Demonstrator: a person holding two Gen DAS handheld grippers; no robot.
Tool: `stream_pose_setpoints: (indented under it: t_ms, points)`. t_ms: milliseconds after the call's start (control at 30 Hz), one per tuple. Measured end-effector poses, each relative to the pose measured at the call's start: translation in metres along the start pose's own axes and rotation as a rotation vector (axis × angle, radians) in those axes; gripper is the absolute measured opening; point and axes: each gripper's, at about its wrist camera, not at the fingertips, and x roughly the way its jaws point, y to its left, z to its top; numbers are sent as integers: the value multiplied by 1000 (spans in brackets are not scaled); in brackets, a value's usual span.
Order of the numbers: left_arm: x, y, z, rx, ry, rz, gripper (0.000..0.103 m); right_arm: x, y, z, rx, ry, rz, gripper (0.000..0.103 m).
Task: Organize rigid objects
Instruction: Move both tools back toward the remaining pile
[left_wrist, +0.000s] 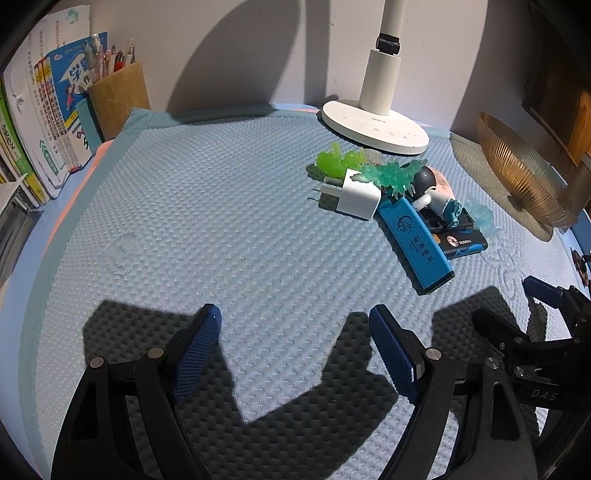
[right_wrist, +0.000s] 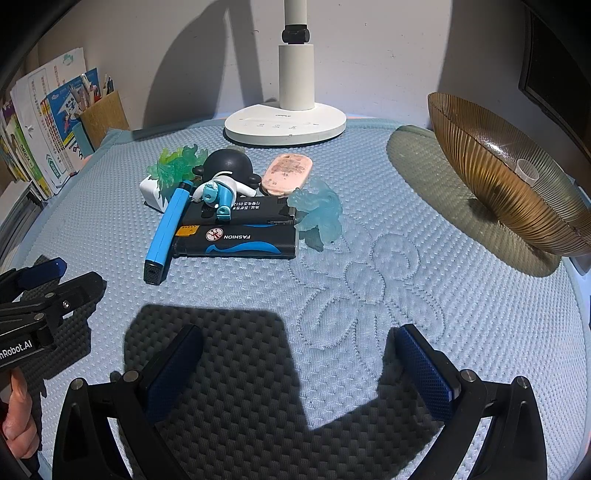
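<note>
Both of my grippers hover over the quilted blue mat (right_wrist: 461, 295), pointing down at it, nothing between the fingers. Left gripper (left_wrist: 295, 325) jaws spread wide, empty, over bare mat near the front edge. Right gripper (right_wrist: 297, 345) same: jaws wide apart, empty, above the stitched flower pattern. The clutter sits in one pile at the far middle of the mat, just in front of the white lamp base (right_wrist: 285, 123). In the pile: blue lighter (right_wrist: 166, 229) lying diagonally on the left, black FASHION lighter (right_wrist: 240, 242) beside it with a second black lighter (right_wrist: 255, 212) touching behind. A blue-and-white toy figure (right_wrist: 218, 194) lies on top of the far black lighter, dark round head toward the lamp. White charger plug (left_wrist: 356, 194) at the pile's far left, green translucent figure (left_wrist: 338, 160) just behind it, teal one (left_wrist: 391, 175) against it. Pale blue translucent figure (right_wrist: 319, 212) at the right end, pink oval piece (right_wrist: 286, 173) behind that. Amber ribbed bowl (right_wrist: 509, 177) tilted on its side at far right, well apart from the pile. Books and a pencil holder (left_wrist: 118, 98) at far left.
</note>
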Motion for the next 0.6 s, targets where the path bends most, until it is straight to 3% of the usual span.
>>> stream_pose_setpoints:
  t_ms: [600]
  points:
    - [1,-5,-1,20,7,16,85,0,0,0,-2,1,0,103]
